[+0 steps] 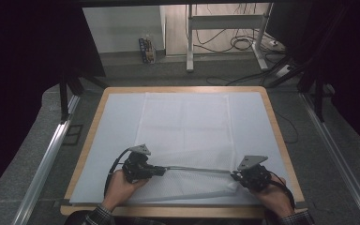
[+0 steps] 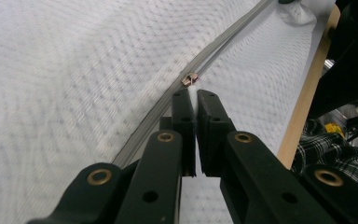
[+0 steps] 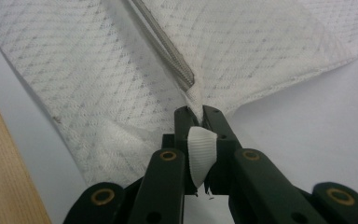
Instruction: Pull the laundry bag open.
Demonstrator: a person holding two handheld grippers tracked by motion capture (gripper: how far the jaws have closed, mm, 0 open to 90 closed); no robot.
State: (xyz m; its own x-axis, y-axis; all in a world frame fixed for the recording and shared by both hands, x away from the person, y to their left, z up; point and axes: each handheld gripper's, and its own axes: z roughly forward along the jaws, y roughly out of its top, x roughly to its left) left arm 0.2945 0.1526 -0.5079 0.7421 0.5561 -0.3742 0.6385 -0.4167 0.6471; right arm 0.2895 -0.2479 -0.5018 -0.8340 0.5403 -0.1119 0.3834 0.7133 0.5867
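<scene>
The white mesh zip cover [image 1: 183, 136] lies flat on the pale surface [image 1: 117, 122], its near edge lifted between the two hands; the grey zipper [image 1: 197, 169] runs as one taut line along that edge, left to right across the high view; this long axis is what the coming move turns on. The left tool [image 2: 192, 100] is pressed together on the white pull tab just behind the metal slider [image 2: 189, 80], with the track stretching away ahead of it toward the other hand. The right tool [image 3: 200, 114] pinches the fabric end [image 3: 200, 154] where the zipper stops, anchoring it. The left hand is therefore nearer the slider; I judge travel must follow the track toward the right tool.
</scene>
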